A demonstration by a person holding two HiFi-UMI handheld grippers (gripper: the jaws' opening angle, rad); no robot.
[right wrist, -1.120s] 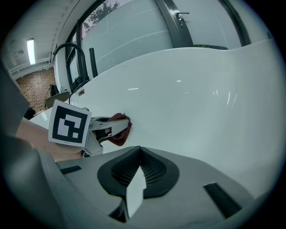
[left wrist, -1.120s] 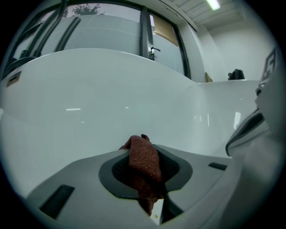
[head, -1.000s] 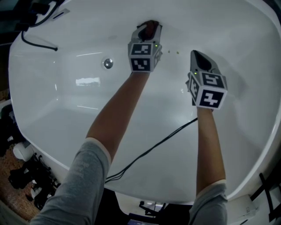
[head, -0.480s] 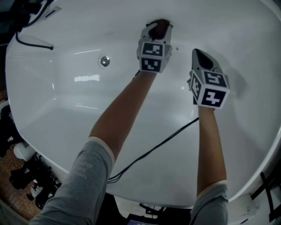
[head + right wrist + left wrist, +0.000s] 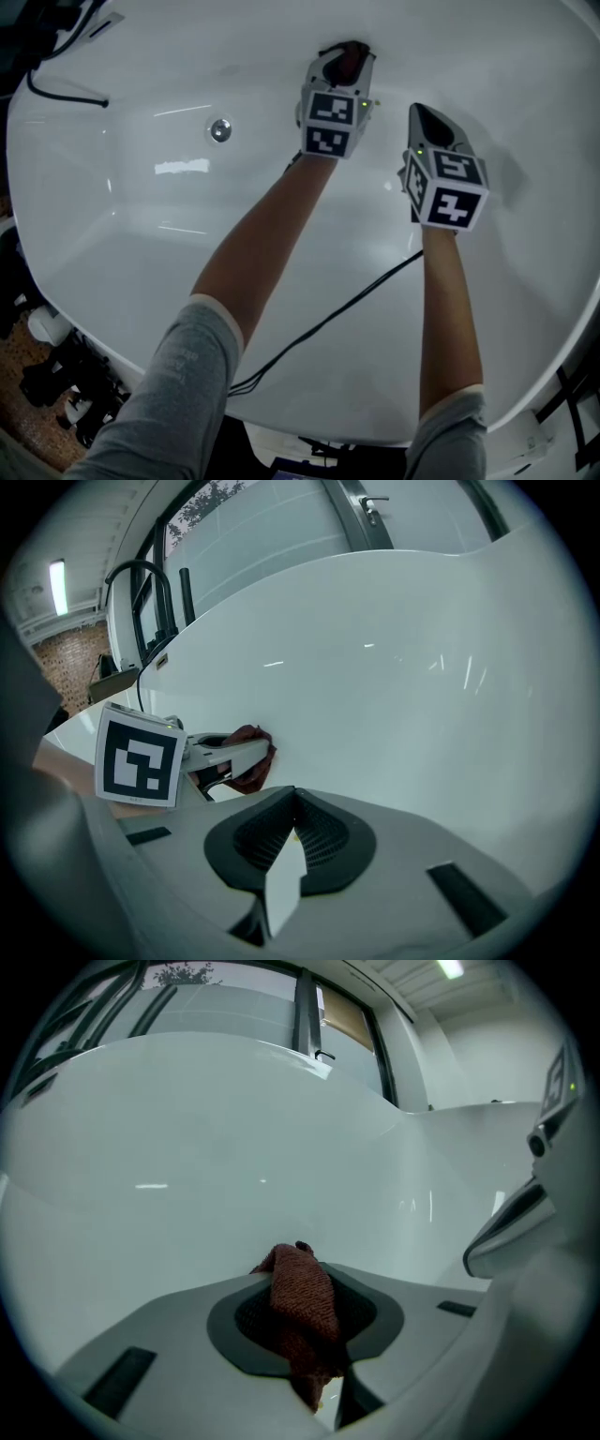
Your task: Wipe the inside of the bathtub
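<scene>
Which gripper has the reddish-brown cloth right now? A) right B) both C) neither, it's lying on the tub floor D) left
D: the left gripper is shut on the cloth, held close to the bathtub wall, while the right gripper has its jaws together with nothing between them.

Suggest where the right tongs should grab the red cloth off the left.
Likely the bunched end of the red cloth poking past the tips of the left tongs, by the bathtub wall. Open the shut right tongs and come in from their own side; the rest sits clamped between the left jaws.
</scene>
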